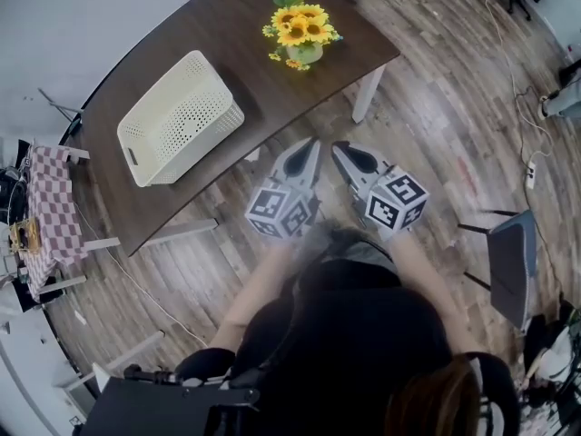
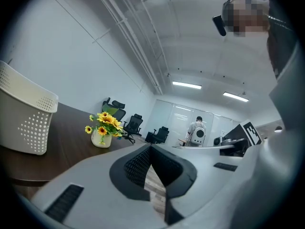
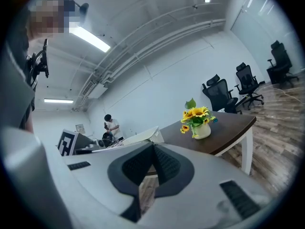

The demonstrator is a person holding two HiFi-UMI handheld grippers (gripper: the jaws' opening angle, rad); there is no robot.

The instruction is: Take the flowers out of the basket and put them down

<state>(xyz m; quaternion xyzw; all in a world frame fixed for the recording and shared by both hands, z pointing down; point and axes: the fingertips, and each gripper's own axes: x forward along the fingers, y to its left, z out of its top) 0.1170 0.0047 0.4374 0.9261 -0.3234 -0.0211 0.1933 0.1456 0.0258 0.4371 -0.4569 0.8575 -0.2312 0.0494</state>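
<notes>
A bunch of yellow sunflowers in a small pale pot [image 1: 300,36] stands upright on the dark brown table [image 1: 227,34], near its far right corner. The cream perforated basket [image 1: 180,118] lies on the table to the flowers' left, apart from them. Both grippers hang side by side over the wooden floor, off the table's near edge. My left gripper [image 1: 312,143] is shut with nothing in it; so is my right gripper [image 1: 338,149]. In the left gripper view the flowers [image 2: 104,129] and the basket [image 2: 23,113] show beyond the jaws. The right gripper view shows the flowers [image 3: 197,120] on the table corner.
A white table leg [image 1: 366,94] stands just beyond the grippers. A grey chair [image 1: 508,263] sits at the right, and a checked cloth [image 1: 53,209] covers a small stand at the left. Office chairs [image 3: 233,92] line the far wall. A person [image 2: 197,130] stands far off.
</notes>
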